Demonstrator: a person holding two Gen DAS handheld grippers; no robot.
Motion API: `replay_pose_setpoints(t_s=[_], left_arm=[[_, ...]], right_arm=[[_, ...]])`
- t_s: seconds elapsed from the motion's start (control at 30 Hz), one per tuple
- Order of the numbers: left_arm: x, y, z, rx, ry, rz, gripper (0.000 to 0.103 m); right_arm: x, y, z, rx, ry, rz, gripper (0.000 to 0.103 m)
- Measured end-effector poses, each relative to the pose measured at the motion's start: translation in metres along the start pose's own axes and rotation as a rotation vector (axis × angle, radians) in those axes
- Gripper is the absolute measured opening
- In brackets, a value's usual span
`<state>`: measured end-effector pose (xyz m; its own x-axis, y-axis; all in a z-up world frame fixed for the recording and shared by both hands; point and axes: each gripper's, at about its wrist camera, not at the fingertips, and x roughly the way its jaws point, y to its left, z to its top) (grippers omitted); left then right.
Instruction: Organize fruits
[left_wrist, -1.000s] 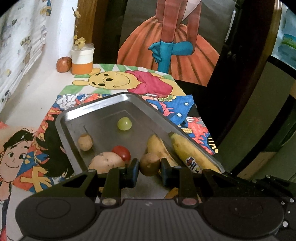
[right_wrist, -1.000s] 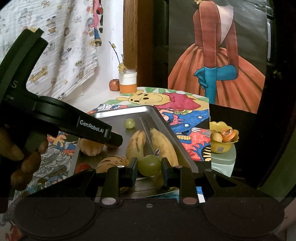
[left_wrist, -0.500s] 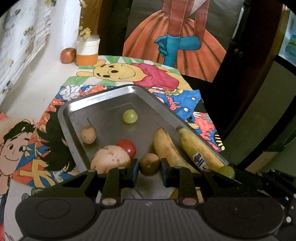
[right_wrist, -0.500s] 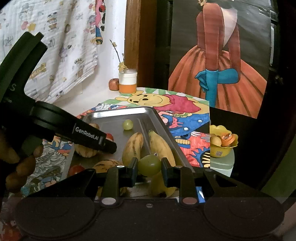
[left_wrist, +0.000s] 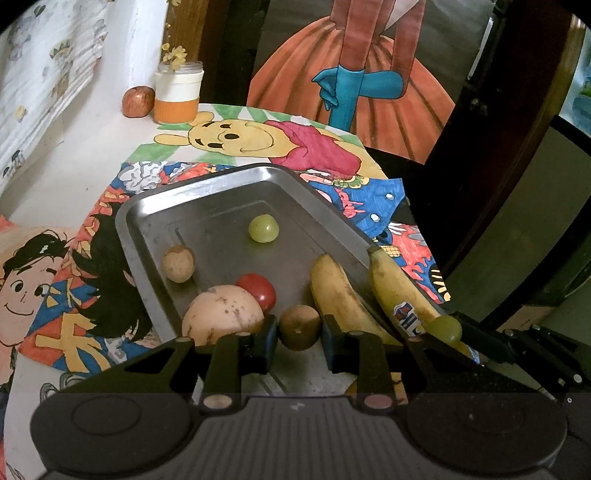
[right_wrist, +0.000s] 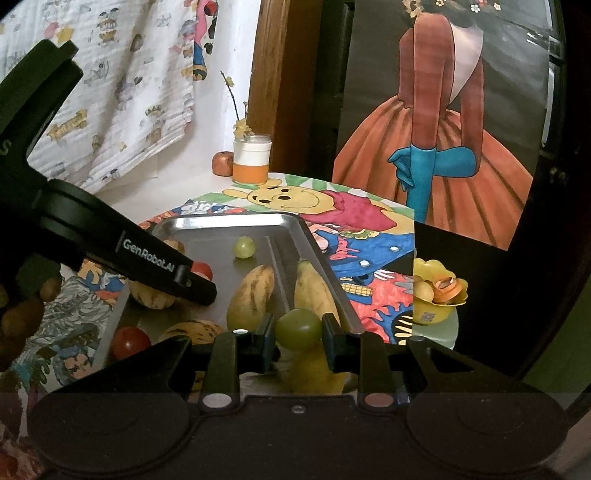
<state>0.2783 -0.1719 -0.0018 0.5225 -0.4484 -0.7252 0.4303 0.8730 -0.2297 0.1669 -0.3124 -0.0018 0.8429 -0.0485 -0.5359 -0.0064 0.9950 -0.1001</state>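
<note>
Two grippers over a steel tray of fruit, each one clamped on a small round piece.

The white table (left_wrist: 66, 155) is spread with bright cartoon prints, a Winnie-the-Pooh drawing (left_wrist: 255, 142) at the far side, and a painted figure in an orange gown (right_wrist: 439, 155) leans against dark wood behind. On the prints sits the dull, scuffed metal tray (left_wrist: 207, 199), rounded at its corners. Inside it: two speckled yellow bananas (left_wrist: 340, 295) along the right wall, a pale round fruit (left_wrist: 221, 314), a glossy red tomato (left_wrist: 258, 291), a loose green grape (left_wrist: 263, 229). The left gripper (left_wrist: 298, 328) pinches a small brown fruit (left_wrist: 298, 326) low over the tray's near end. The right gripper (right_wrist: 298, 330) squeezes a smooth green grape (right_wrist: 298, 328) above the tray's near right rim.
</note>
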Motion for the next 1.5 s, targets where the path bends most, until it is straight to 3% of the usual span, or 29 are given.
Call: replay_pose_setpoints(t_s=[0.9,1.17,1.5], left_arm=[[0.0,0.002,0.002,-0.021,0.014,-0.013,0.03],[0.0,0.003,0.001,-0.051,0.015,-0.028,0.033],[-0.01,-0.002,0.003,-0.055,-0.014,-0.029,0.04]], right_arm=[[-0.001,-0.002,-0.002,0.004,-0.005,0.003,0.03],[-0.003,-0.001,-0.001,0.017,-0.007,0.008,0.041],[-0.008,-0.003,-0.003,0.042,-0.015,0.004,0.047]])
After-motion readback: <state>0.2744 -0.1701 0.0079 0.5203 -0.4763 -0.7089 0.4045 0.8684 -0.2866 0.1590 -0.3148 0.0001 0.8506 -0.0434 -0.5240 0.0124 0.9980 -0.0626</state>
